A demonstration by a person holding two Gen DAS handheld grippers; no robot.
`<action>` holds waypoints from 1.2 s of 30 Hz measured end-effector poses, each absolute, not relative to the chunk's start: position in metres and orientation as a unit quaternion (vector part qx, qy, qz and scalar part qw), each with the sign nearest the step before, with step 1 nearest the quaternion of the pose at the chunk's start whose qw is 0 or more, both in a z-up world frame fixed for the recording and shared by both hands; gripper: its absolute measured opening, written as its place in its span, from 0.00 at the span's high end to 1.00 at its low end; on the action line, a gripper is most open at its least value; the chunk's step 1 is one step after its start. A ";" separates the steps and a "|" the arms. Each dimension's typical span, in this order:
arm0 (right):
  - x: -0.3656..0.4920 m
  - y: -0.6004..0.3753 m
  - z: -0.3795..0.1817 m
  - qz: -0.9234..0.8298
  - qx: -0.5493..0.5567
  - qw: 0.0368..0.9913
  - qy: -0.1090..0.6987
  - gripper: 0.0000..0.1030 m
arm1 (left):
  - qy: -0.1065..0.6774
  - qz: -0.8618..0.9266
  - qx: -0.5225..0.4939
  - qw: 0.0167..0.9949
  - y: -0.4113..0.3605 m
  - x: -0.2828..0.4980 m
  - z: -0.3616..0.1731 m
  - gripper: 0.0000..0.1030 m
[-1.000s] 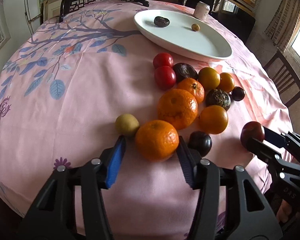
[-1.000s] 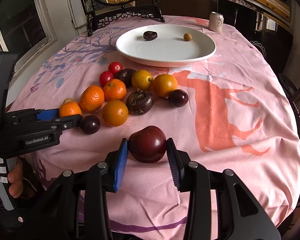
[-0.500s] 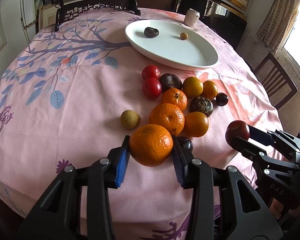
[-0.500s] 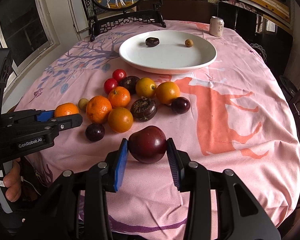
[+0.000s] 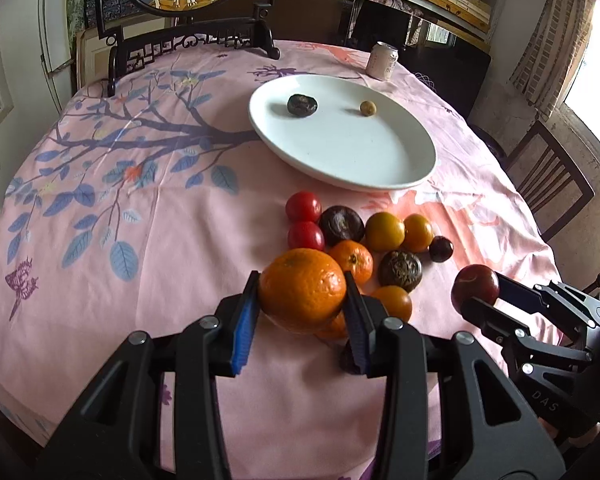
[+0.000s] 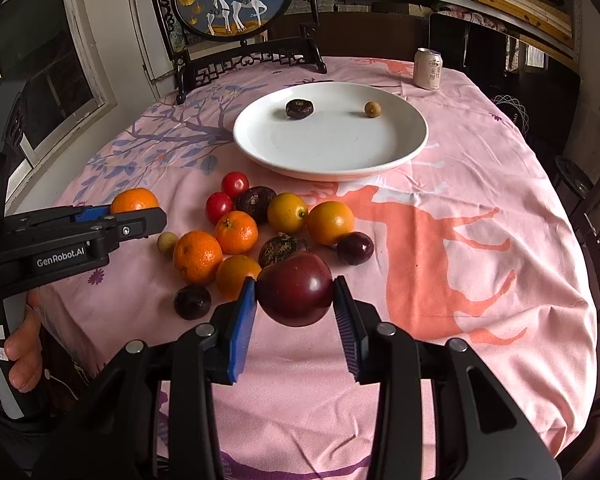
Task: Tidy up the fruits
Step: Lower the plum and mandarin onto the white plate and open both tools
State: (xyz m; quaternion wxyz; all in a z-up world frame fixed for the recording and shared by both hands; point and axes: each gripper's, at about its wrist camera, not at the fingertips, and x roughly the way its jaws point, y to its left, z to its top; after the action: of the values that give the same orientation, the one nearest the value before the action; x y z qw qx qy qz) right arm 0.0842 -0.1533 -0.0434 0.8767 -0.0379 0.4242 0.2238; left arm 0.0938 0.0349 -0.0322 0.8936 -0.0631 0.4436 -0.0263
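1. An orange [image 5: 302, 290] is clamped in the left gripper [image 5: 302, 312], raised above the bench [image 5: 180, 260].
2. A dark red plum [image 6: 295, 289] is held in the right gripper [image 6: 295, 312].
3. The white plate [image 6: 260, 148] lies straight ahead of both, beyond the fruit cluster [image 6: 260, 232]; neither gripper is clearly nearer.

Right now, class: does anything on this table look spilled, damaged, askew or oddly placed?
Nothing looks spilled or broken. The drink can stands upright beyond the white plate. The only oddity: the plate holds just two small fruits, while the rest sit loose on the tablecloth.
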 end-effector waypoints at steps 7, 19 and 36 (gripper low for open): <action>0.131 -0.151 -0.020 0.221 -0.046 0.881 0.415 0.62 | 0.436 -0.018 -0.037 0.899 0.035 0.160 -0.002 0.61; 0.309 -0.135 -0.022 0.169 -0.071 0.891 0.415 0.62 | 0.482 -0.025 -0.053 0.874 0.010 0.367 -0.020 0.61; 0.332 -0.143 -0.031 0.148 -0.090 0.885 0.433 0.42 | 0.463 -0.027 -0.049 0.885 0.016 0.365 -0.010 0.34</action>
State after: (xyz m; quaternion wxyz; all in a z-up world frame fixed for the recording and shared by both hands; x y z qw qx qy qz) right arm 0.3319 -0.1427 -0.0306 0.8847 -0.0904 0.4326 0.1483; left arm 0.3646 0.0162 -0.0096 0.8848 -0.0494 0.4626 -0.0273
